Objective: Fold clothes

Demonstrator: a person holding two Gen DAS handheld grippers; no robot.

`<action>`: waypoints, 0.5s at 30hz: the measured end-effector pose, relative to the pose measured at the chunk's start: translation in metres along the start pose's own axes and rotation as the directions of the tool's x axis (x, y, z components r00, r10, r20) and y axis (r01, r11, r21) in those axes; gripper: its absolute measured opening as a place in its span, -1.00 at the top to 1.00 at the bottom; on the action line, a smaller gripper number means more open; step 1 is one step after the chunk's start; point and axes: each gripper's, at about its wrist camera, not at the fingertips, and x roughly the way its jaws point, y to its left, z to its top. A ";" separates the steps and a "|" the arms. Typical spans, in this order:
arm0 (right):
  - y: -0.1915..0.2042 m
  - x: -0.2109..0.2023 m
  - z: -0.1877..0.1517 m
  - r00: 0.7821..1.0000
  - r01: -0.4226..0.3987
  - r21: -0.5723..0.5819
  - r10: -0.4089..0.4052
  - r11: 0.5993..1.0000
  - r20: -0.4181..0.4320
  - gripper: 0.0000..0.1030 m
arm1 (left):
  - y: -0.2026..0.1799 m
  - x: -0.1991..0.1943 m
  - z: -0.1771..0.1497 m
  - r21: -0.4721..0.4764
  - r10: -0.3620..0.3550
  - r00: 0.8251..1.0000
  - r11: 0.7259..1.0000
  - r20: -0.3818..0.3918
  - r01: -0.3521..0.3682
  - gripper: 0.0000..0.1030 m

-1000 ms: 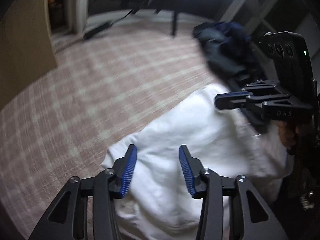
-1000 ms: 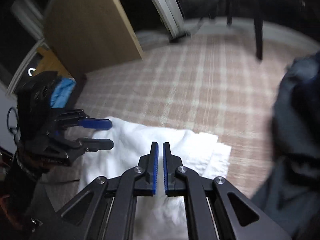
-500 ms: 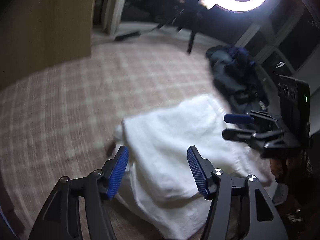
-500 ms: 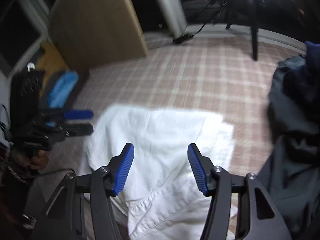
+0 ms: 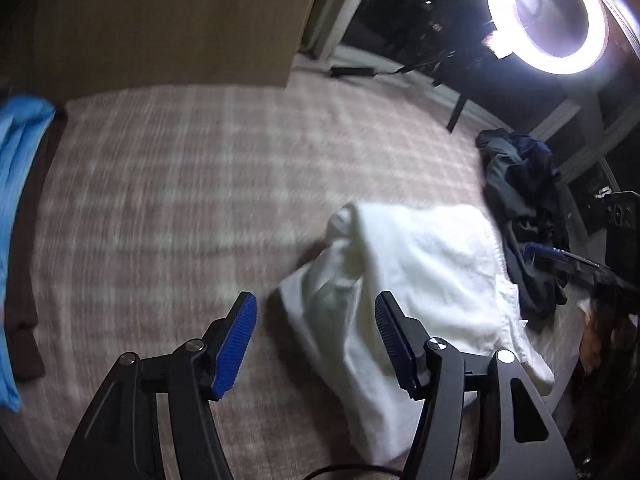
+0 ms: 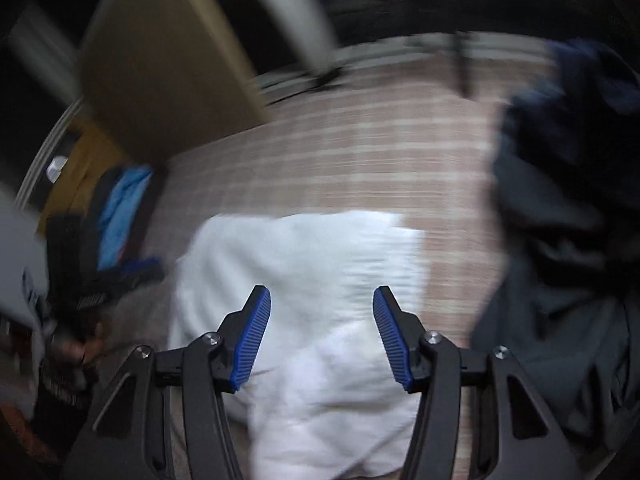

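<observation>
- Your left gripper (image 5: 316,344) is released: its blue pads (image 5: 234,346) stand wide apart with nothing pinched between them, only plaid cover showing in the gap.
- From that left wrist view, the white garment (image 5: 420,272) lies folded in a loose bundle at about 3 to 4 o'clock of the gripper, its near edge running just behind the right-hand pad.
- Your right gripper (image 6: 322,334) is also released, jaws spread and empty, hanging over the white garment without touching it.
- In the right wrist view the garment fills the ground from 6 o'clock up to the centre, lying flat on the pink plaid bed cover (image 6: 360,140).
- A heap of dark clothes (image 6: 568,208) sits at 3 o'clock in the right view; in the left view the same heap is at about 2 o'clock, touching the far right edge of the white garment.
- A light blue cloth (image 5: 16,168) lies at 9 o'clock in the left view, beside a strip of dark brown fabric (image 5: 28,240).
- A lit ring light (image 5: 548,20) glares at 1 o'clock in the left view.
- A tan wooden board (image 6: 160,76) stands at 10 to 11 o'clock in the right view.
- Both views are smeared, the right one more so, so fine creases in the garment cannot be read.
</observation>
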 end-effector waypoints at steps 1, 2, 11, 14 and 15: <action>0.018 0.003 -0.002 1.000 -0.010 -0.065 0.009 0.998 -0.014 -0.03 | 0.002 0.004 0.003 -0.004 -0.007 1.000 1.000 -0.017 0.007 -0.16; 0.031 0.008 -0.004 1.000 0.002 -0.121 -0.005 0.993 -0.028 -0.03 | 0.003 0.008 0.006 -0.007 -0.013 0.999 1.000 -0.034 0.013 -0.17; -0.017 0.031 -0.002 0.987 0.139 0.019 -0.137 0.990 -0.083 -0.08 | 0.004 0.024 -0.008 -0.131 -0.121 0.987 0.986 -0.102 0.107 -0.33; -0.048 0.031 -0.003 0.989 0.130 0.112 -0.121 0.985 -0.080 -0.20 | 0.001 0.035 -0.012 -0.169 -0.114 0.987 0.981 -0.113 0.094 -0.33; -0.054 0.033 -0.004 0.988 0.141 0.117 -0.132 0.983 -0.083 -0.23 | 0.000 0.038 -0.012 -0.179 -0.107 0.987 0.980 -0.118 0.085 -0.34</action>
